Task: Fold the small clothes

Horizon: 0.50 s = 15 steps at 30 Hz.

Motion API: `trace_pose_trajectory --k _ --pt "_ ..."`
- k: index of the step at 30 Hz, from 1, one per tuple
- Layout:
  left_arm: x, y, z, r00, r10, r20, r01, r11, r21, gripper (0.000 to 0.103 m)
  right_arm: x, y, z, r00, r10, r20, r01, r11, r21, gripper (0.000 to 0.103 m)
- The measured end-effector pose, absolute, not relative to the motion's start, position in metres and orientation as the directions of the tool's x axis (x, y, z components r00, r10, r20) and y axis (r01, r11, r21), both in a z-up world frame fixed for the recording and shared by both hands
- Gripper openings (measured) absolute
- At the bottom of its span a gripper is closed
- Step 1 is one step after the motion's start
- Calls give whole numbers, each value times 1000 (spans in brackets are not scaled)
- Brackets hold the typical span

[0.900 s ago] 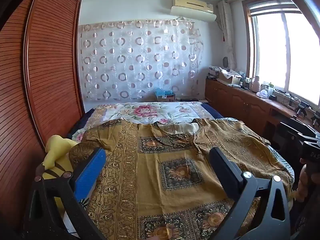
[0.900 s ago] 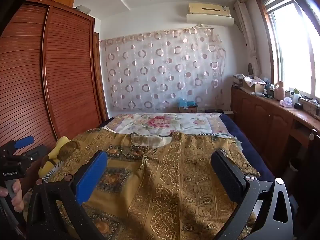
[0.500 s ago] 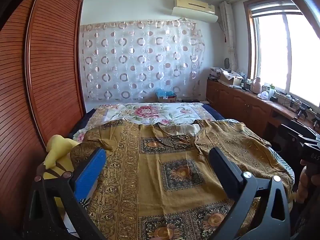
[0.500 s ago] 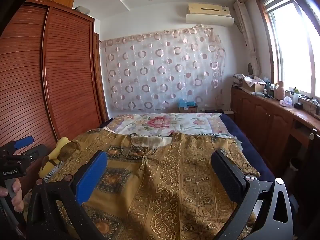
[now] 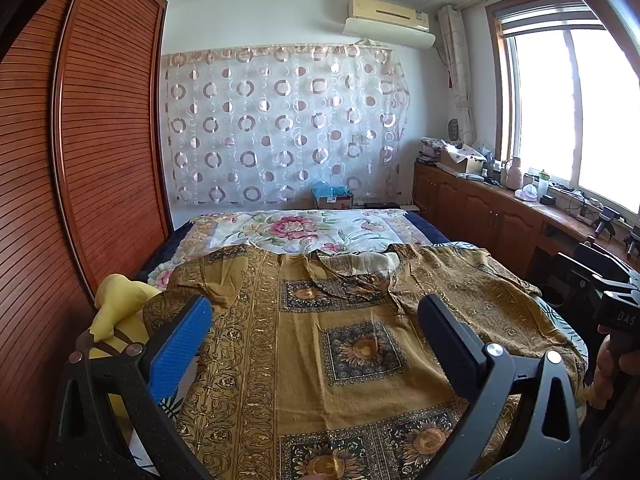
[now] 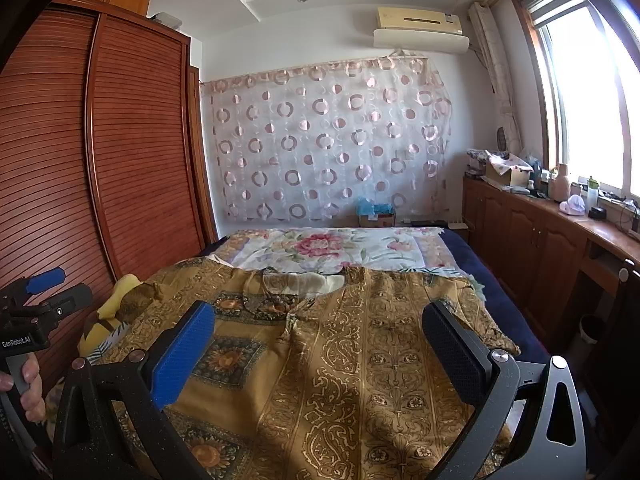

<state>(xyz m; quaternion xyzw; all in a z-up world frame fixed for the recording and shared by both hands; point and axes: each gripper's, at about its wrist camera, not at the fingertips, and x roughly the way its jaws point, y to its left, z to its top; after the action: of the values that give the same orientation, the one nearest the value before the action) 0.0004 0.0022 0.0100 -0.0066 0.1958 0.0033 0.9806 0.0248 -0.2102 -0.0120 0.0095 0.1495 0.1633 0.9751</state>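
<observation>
Now | left tool (image 5: pixel 316 332) apart | right tool (image 6: pixel 320 334) apart | shirt (image 5: pixel 340 344) apparently flat on bed (image 5: pixel 304 228)

Golden-brown patterned garment (image 5: pixel 352 344) lies spread flat across the bed (image 5: pixel 424 229).

A home bedroom — a bed (image 5: pixel 420 228) with floral bedding, slatted wooden wardrobe (image 5: pixel 108 152), wall air conditioner (image 5: pixel 388 16).

A floral quilt (image 5: pixel 296 230) covers the far end of the bed (image 6: pixel 472 256) at 12 o'clock. A yellow plush toy (image 5: pixel 116 308) lies at 9 o'clock beside the slatted wooden wardrobe (image 5: pixel 100 152). A circle-patterned curtain (image 5: pixel 280 124) hangs behind, an air conditioner (image 5: pixel 388 20) above it. A cluttered worktop (image 5: pixel 560 216) runs under the window (image 5: pixel 568 108) at 3 o'clock.
</observation>
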Motion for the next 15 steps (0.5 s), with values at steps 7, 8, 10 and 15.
trace_pose_trajectory --k 7,8,10,15 --pt "-5 2 16 928 8 -373 -13 1000 -11 103 25 -211 -12 902 322 -287 -317 946 67 103" --pt "-5 3 17 927 6 -374 -11 1000 -11 103 25 -210 -12 902 323 -288 -317 946 67 103" --pt "-5 2 17 928 7 -373 -11 1000 -10 103 25 -210 -12 901 323 -288 -317 946 67 103" --pt "-6 2 17 929 6 -371 -10 1000 -10 103 26 -210 -13 901 324 -288 -318 946 68 103"
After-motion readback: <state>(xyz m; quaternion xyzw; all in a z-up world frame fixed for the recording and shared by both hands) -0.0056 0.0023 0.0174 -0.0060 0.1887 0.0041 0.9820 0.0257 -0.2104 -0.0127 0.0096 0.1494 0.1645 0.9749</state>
